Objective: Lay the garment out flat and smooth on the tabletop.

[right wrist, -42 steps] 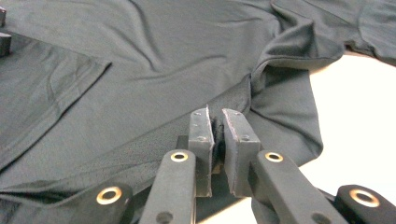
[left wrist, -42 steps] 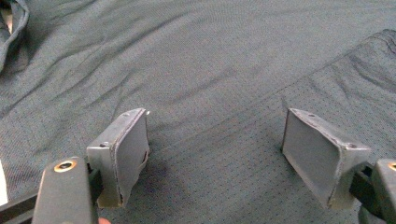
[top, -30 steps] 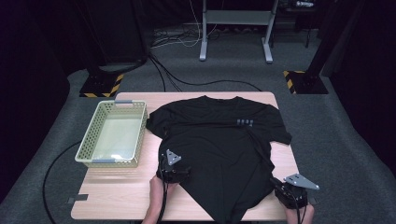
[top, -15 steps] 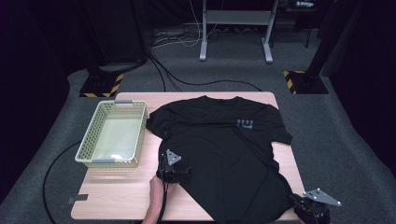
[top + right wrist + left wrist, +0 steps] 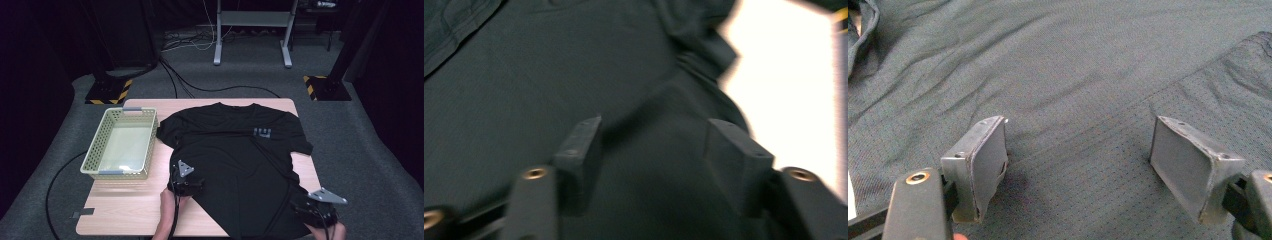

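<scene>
Since a second ago the right tongs (image 5: pixel 312 212) have swung out from the shirt's hem toward the 5 o'clock corner of the worktop (image 5: pixel 125 212), while the left tongs (image 5: pixel 186 186) have stayed put at the shirt's 7 o'clock edge. The black shirt (image 5: pixel 235 170) lies spread flat across the middle and right of the worktop, collar toward 12 o'clock, its lower hem running off the near edge. In the left gripper view the left tongs (image 5: pixel 1078 165) stand wide open just above the shirt (image 5: pixel 1073 75), holding nothing. In the right gripper view, blurred, the right tongs (image 5: pixel 654 165) are also spread apart over the shirt (image 5: pixel 549 65), empty, with bare worktop (image 5: pixel 789 100) at 2 o'clock. A pale green basket (image 5: pixel 100 150) sits at 9 o'clock, just beside the shirt's left sleeve.
</scene>
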The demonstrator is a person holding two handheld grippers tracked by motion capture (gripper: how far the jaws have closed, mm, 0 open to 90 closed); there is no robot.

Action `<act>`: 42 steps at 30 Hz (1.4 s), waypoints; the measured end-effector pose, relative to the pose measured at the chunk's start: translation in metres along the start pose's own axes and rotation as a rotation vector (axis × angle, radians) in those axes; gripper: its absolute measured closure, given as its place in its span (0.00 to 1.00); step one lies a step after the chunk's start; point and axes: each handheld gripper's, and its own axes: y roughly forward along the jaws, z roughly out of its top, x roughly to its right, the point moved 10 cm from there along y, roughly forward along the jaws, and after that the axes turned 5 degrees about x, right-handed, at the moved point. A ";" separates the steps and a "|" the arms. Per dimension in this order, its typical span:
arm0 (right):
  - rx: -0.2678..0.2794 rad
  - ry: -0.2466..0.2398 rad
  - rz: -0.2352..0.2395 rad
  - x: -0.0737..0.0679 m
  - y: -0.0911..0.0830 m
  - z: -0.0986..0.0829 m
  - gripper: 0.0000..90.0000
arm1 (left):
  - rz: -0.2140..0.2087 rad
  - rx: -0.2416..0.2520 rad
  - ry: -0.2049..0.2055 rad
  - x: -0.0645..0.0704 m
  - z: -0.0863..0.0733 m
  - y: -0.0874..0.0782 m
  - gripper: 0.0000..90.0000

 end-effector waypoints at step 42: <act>0.047 0.050 -0.055 0.039 0.079 0.034 0.13 | 0.016 0.030 -0.042 -0.002 0.004 -0.005 0.22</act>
